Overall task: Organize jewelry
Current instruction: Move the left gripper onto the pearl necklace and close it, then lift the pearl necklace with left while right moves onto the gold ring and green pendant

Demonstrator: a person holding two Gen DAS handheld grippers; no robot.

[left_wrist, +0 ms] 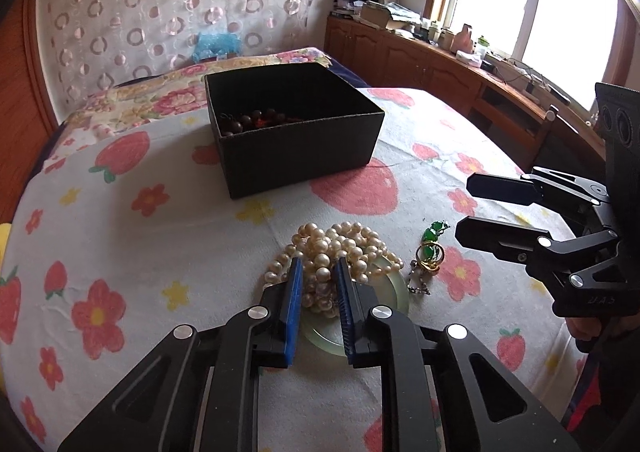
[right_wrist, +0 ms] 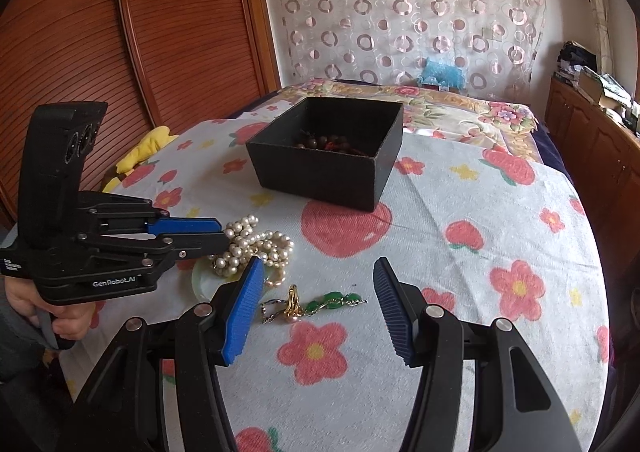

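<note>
The pearl necklace lies in a heap on the cloth-covered counter, partly on top of a pale green bangle. The left claw is low over this heap. Its two blue pads stand on each side of the pearls, with a narrow gap between them that is filled by beads. The pads seem to touch the beads, but I cannot tell if they already press them or only enclose them. In the right wrist view the left claw reaches into the pearl necklace from the left, and the bangle shows under it.

Just beside the pearls, on their right, lie smaller pieces: a green stone bracelet, a gold ring and a short silver chain. In the left wrist view the green bracelet and the gold ring are close together.

The right claw is released, with its fingers spread wide. It hovers above the small pieces and holds nothing. In the left wrist view the right claw is to the right of the jewelry, apart from it.

Farther back on the counter stands an open black box. Inside it lie dark brown wooden beads with some red in the middle.
</note>
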